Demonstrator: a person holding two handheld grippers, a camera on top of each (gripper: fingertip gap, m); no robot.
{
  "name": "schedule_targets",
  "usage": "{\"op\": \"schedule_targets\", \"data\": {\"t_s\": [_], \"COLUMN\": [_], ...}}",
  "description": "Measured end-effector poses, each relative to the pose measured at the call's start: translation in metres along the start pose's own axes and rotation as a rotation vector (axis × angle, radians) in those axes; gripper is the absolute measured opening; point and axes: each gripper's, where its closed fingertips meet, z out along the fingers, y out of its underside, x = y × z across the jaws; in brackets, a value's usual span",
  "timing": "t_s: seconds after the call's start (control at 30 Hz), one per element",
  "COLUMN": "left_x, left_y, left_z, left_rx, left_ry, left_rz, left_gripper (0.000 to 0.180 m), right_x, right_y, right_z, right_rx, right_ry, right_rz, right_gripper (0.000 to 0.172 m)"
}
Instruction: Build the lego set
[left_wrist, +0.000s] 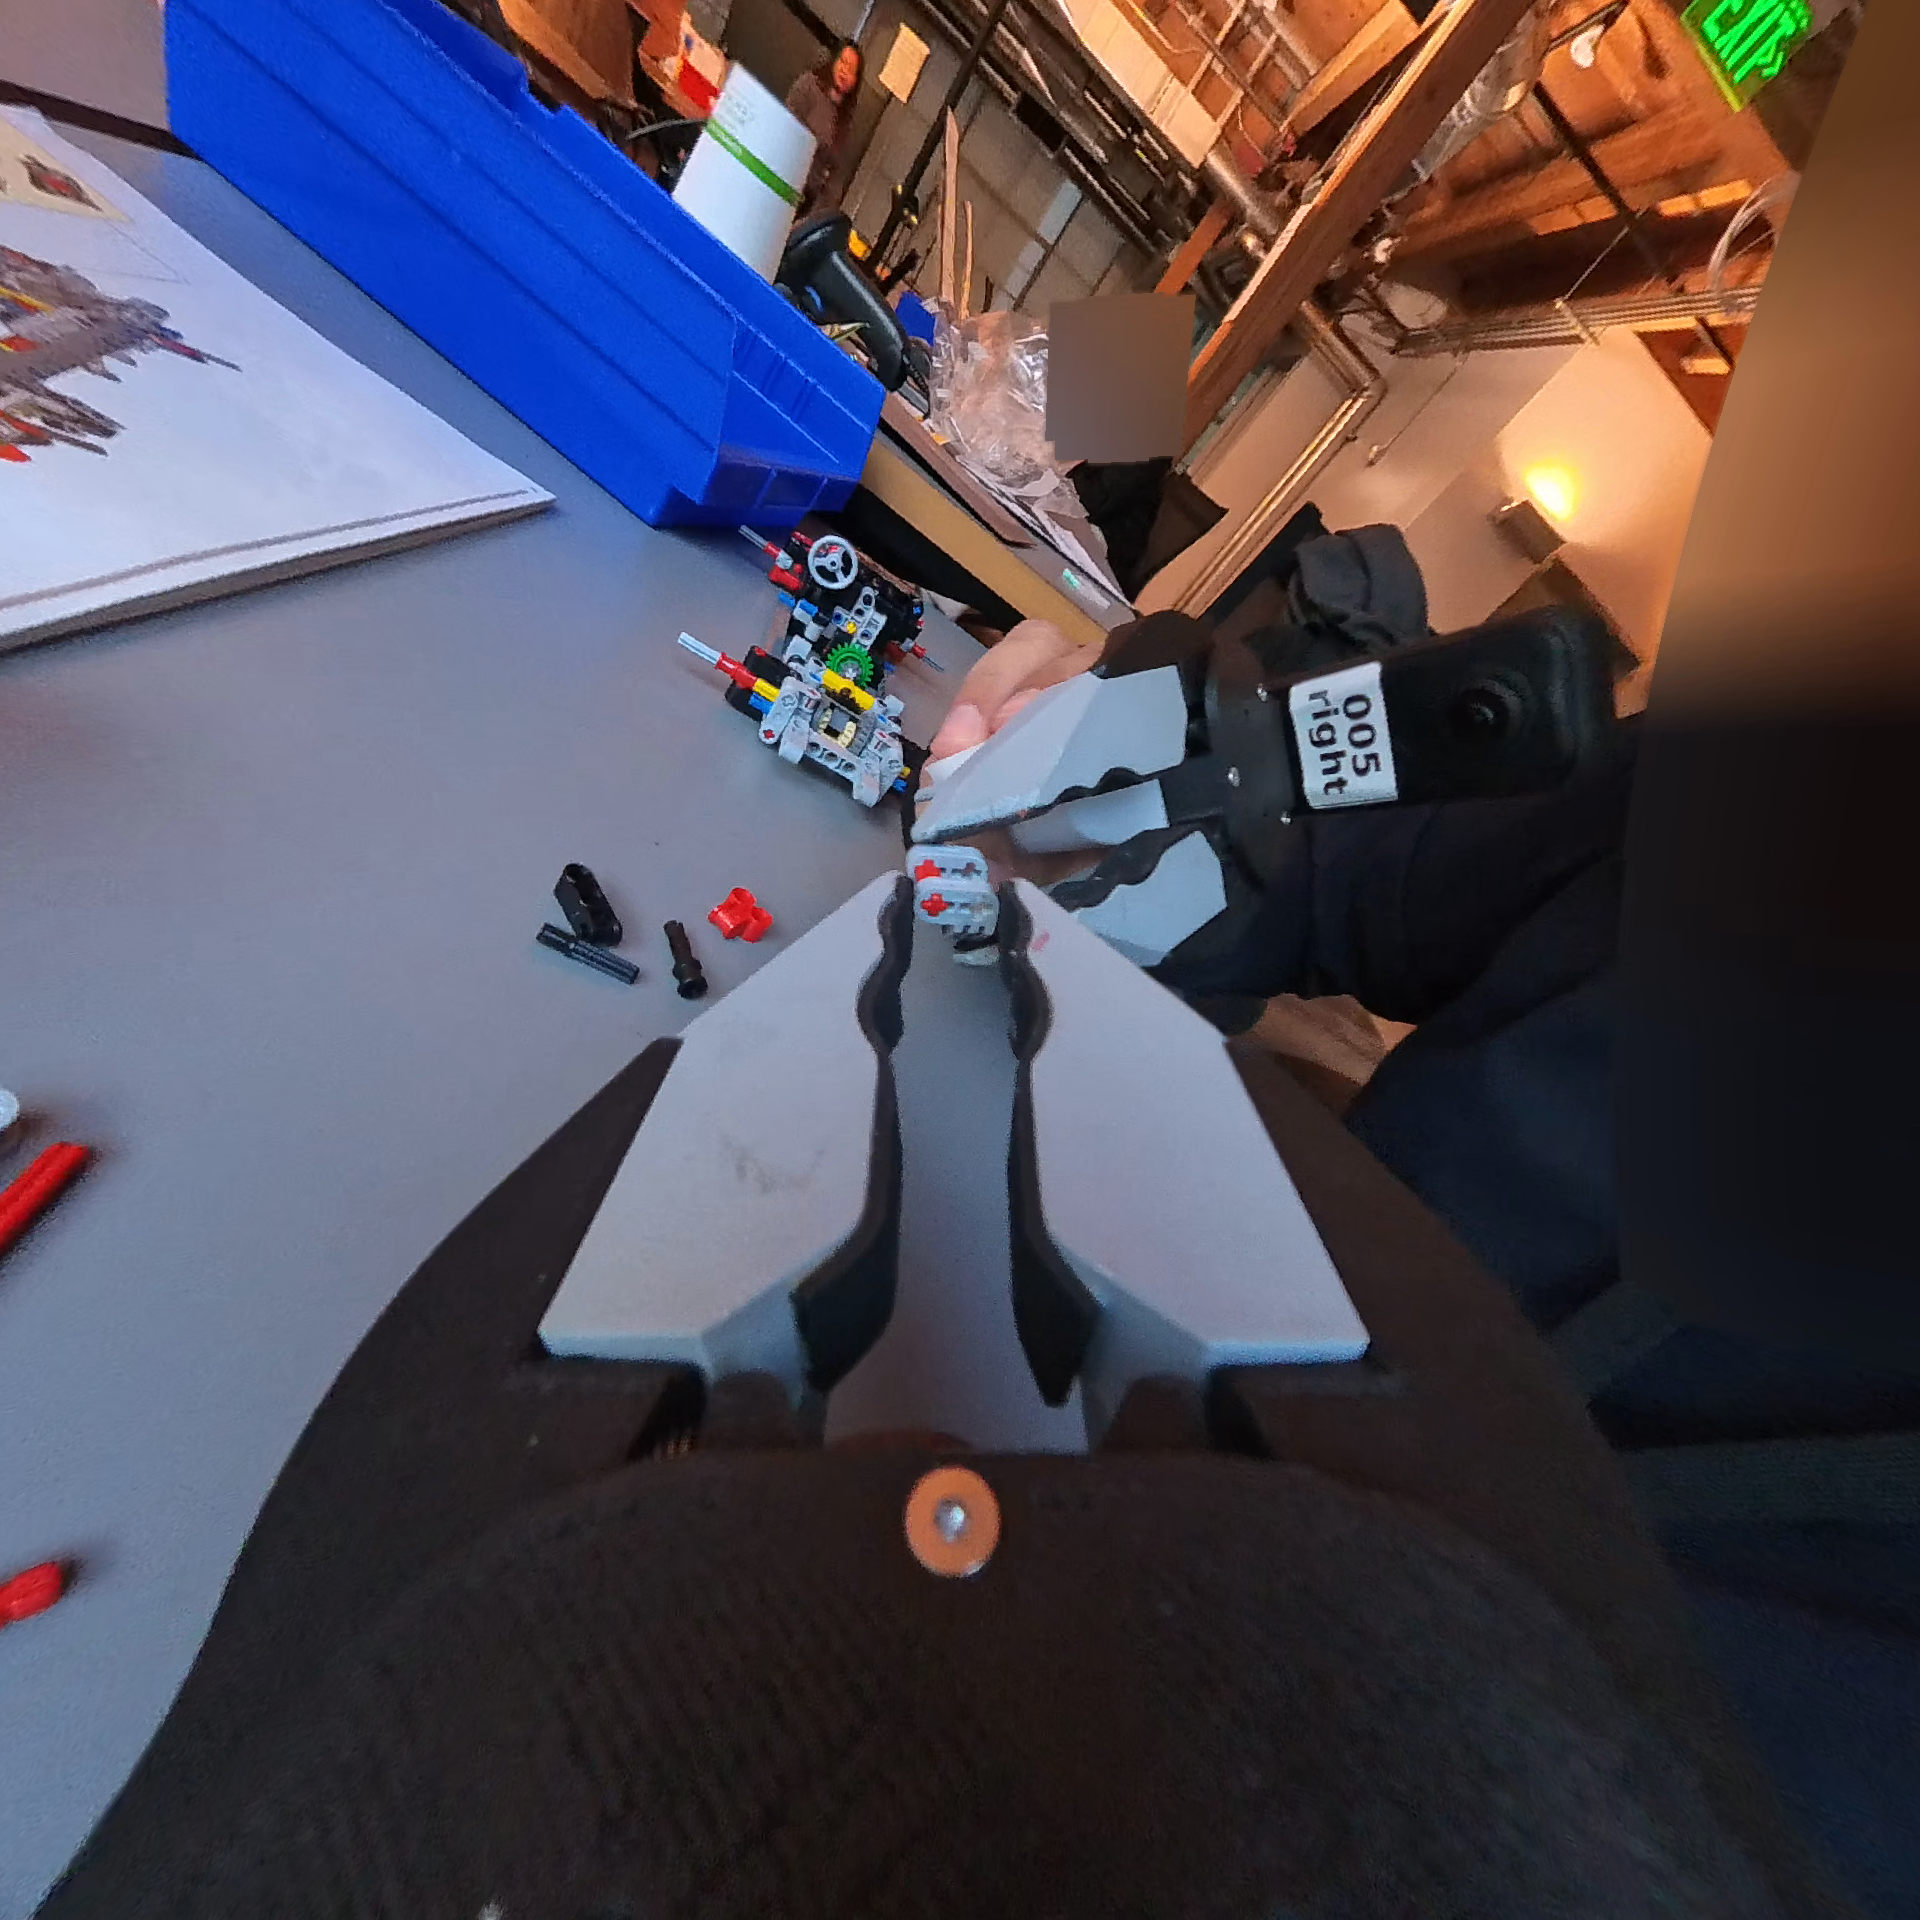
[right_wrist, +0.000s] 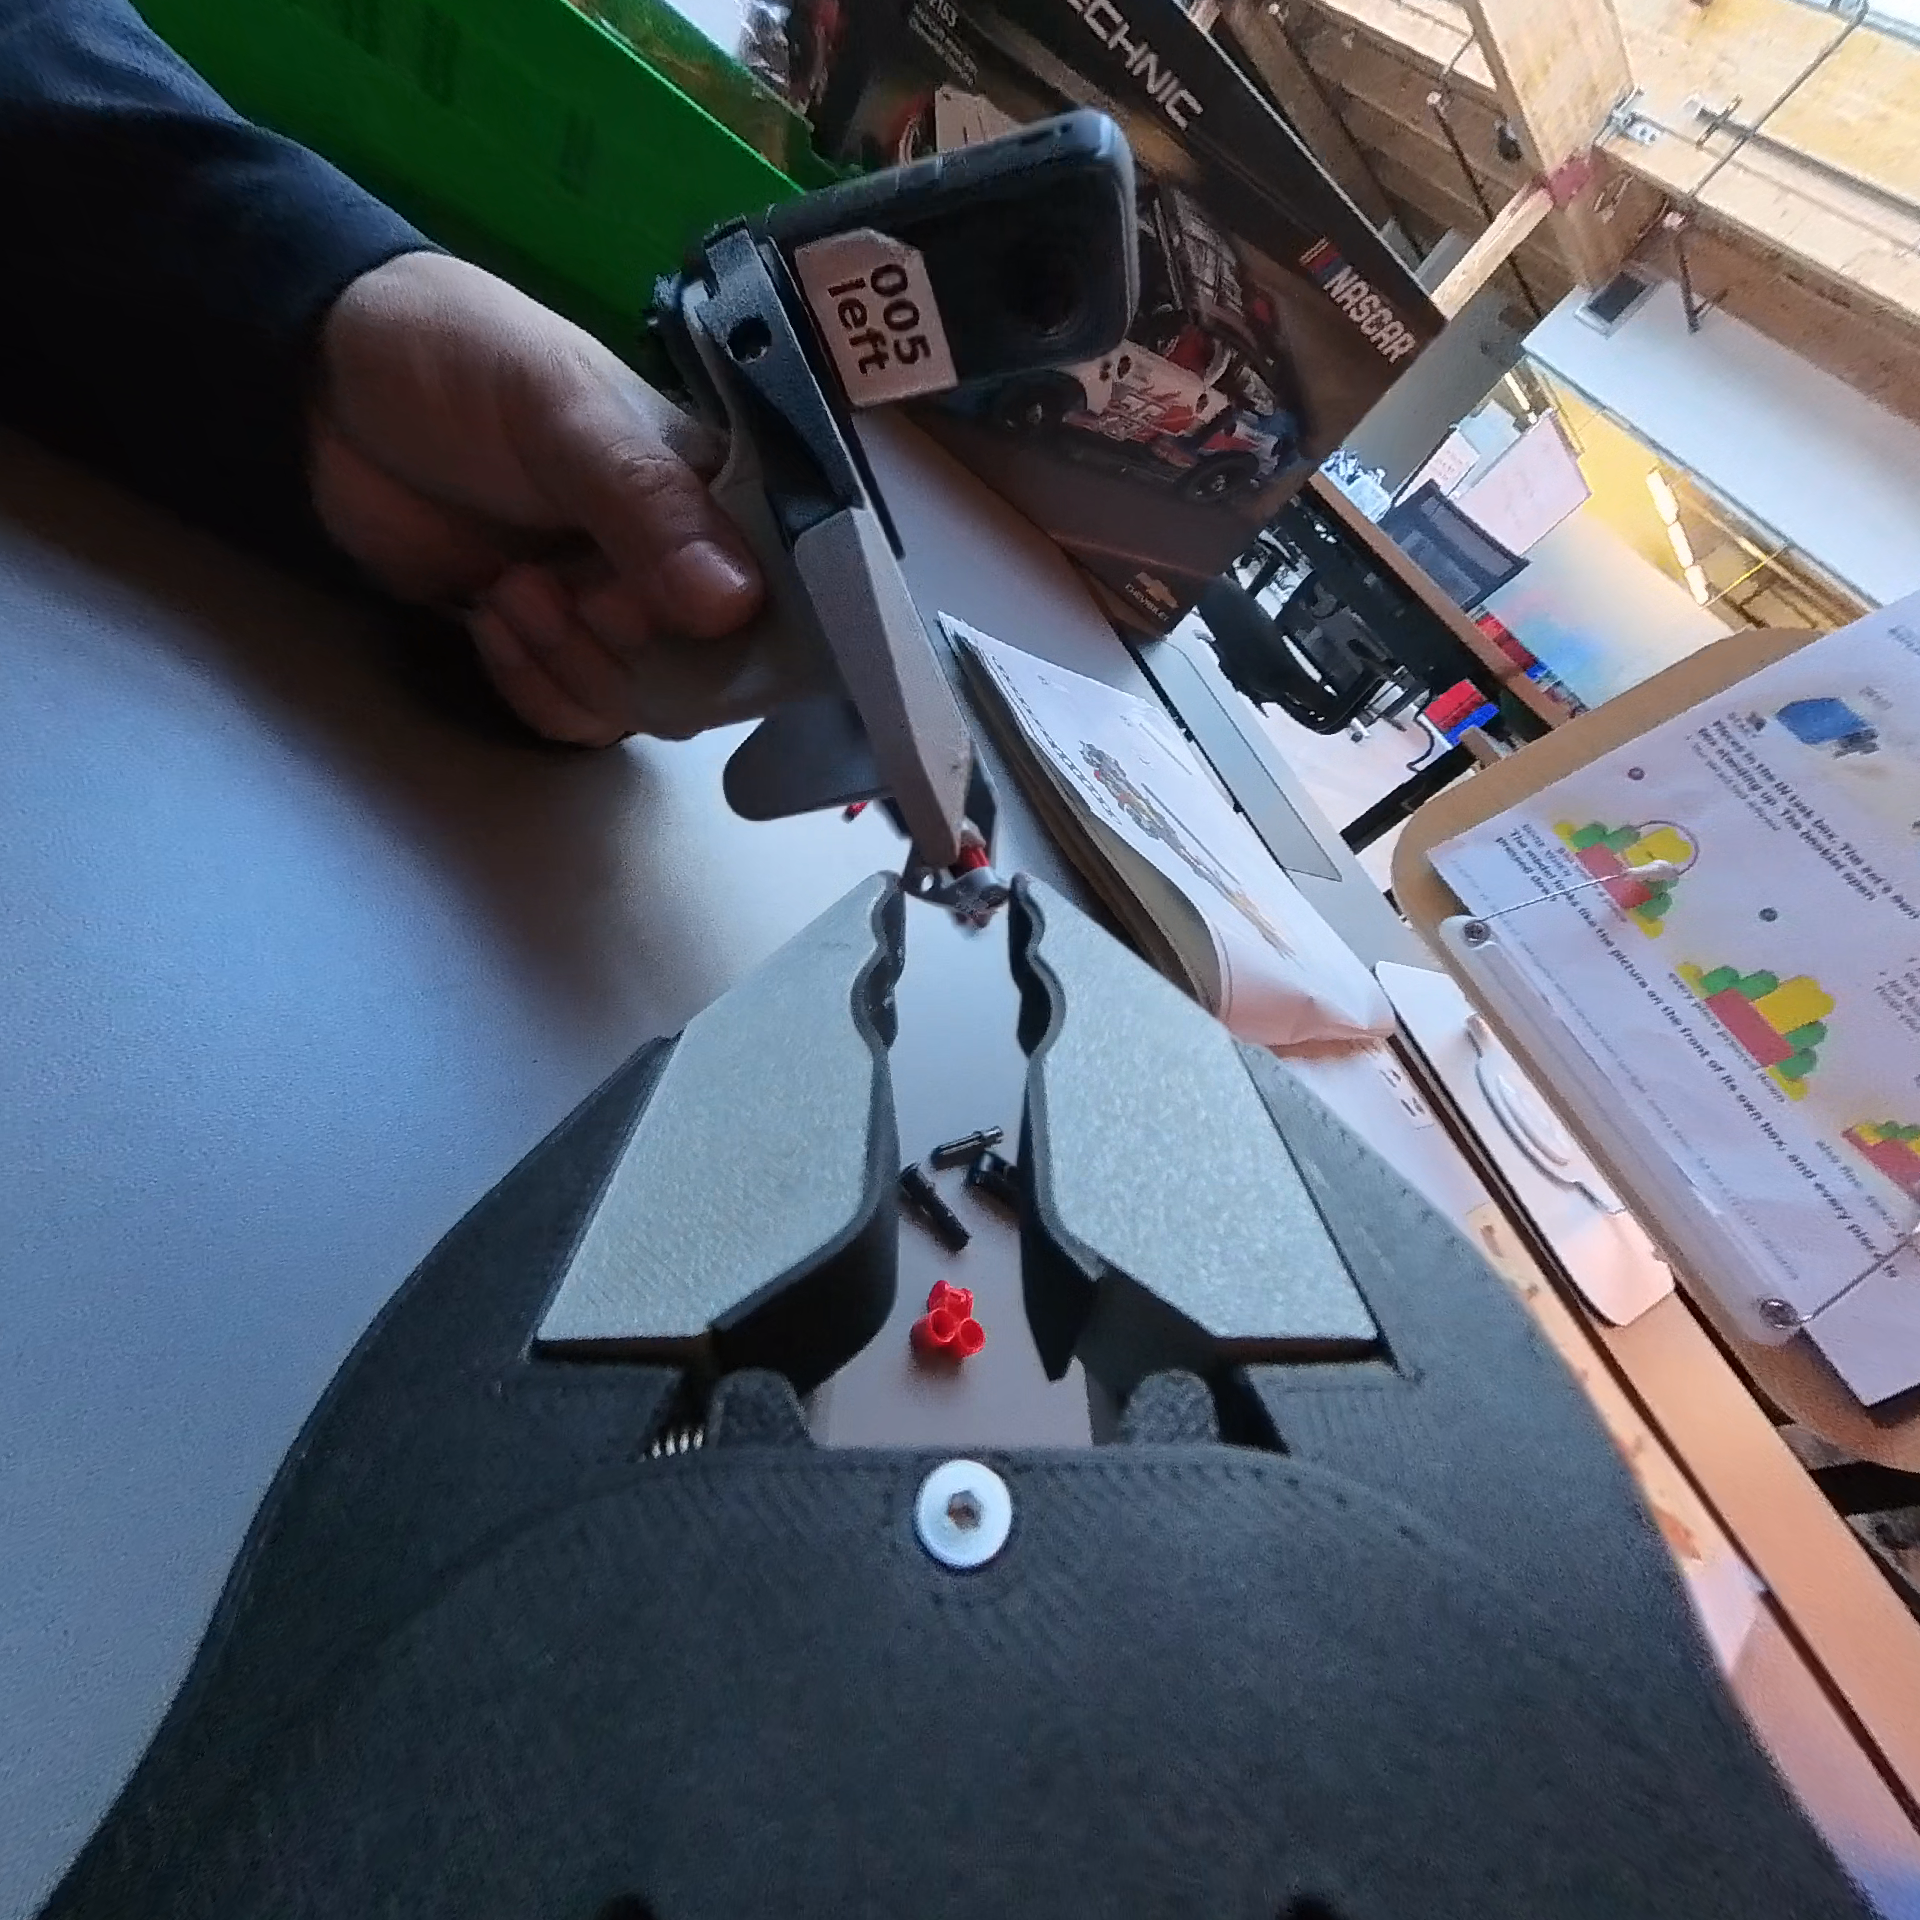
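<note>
Right wrist view blurs the grey piece between fingers.

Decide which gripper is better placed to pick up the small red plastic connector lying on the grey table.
Probably left. The small red plastic connector lies just beside the left gripper; for the right gripper it sits back under the jaws. Both meet at the small grey brick assembly.

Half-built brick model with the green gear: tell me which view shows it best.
Left wrist view: the model stands in plain sight on the grey table, beyond the loose black pins. The right wrist view does not show it.
</note>
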Motion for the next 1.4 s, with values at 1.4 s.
{"op": "schedule_targets", "data": {"t_s": [1.4], "left_x": [0.009], "left_y": [0.006], "left_z": [-0.033], "left_rx": [-0.279], "left_ry": [-0.144], "left_rz": [0.549], "left_gripper": [0.007], "right_x": [0.006], "right_y": [-0.040], "right_z": [-0.005], "right_rx": [0.200], "right_ry": [-0.290], "right_rz": [0.035], "right_gripper": [0.000]}}
